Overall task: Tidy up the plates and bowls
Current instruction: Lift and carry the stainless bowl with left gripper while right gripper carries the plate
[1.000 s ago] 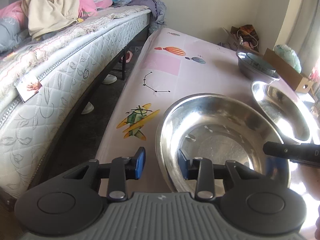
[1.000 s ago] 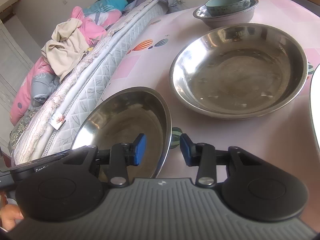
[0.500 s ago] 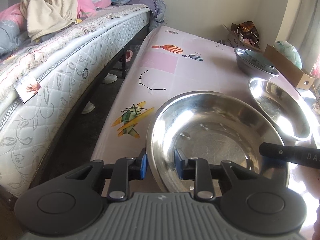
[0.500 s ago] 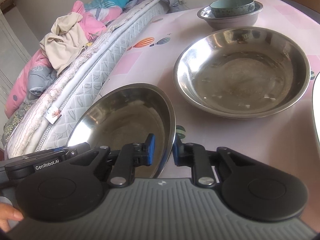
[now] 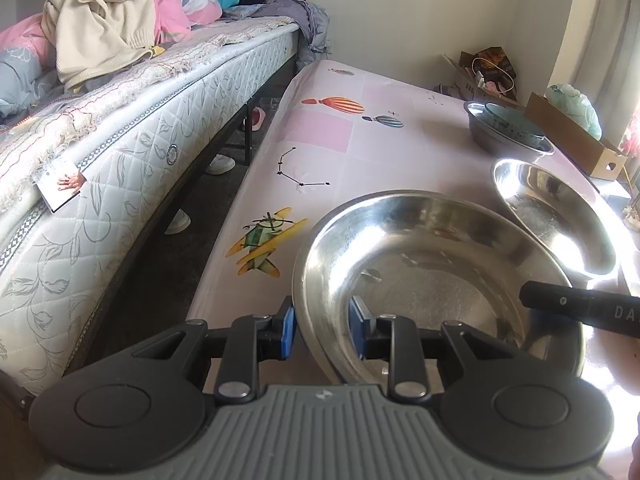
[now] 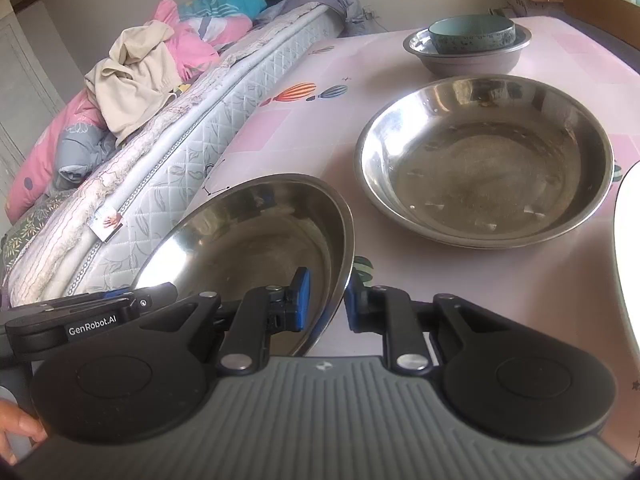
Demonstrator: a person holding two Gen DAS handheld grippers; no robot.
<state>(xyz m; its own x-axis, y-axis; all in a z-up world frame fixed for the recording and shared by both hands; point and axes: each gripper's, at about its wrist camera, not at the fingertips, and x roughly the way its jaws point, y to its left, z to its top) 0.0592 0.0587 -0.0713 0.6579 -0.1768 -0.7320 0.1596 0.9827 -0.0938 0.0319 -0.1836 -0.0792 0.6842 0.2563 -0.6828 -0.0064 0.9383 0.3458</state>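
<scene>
Steel plate (image 5: 436,276), shiny and shallow, sat tilted with both grippers (image 5: 322,330) (image 6: 323,300) clamped on its rim, while a teal bowl (image 6: 472,34) nested inside a grey bowl (image 6: 468,58).

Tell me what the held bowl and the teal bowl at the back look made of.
Held bowl: likely stainless steel, polished; its inside mirrors the room.
Teal bowl: probably glazed ceramic; opaque, thick-walled, speckled, with a soft sheen. It sits inside a grey metal bowl.

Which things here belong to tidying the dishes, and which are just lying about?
Job: near steel plate, held by both tongs, left, right; second steel plate; steel bowl holding teal bowl.

Lying about: clothes, mattress, cardboard box.
</scene>
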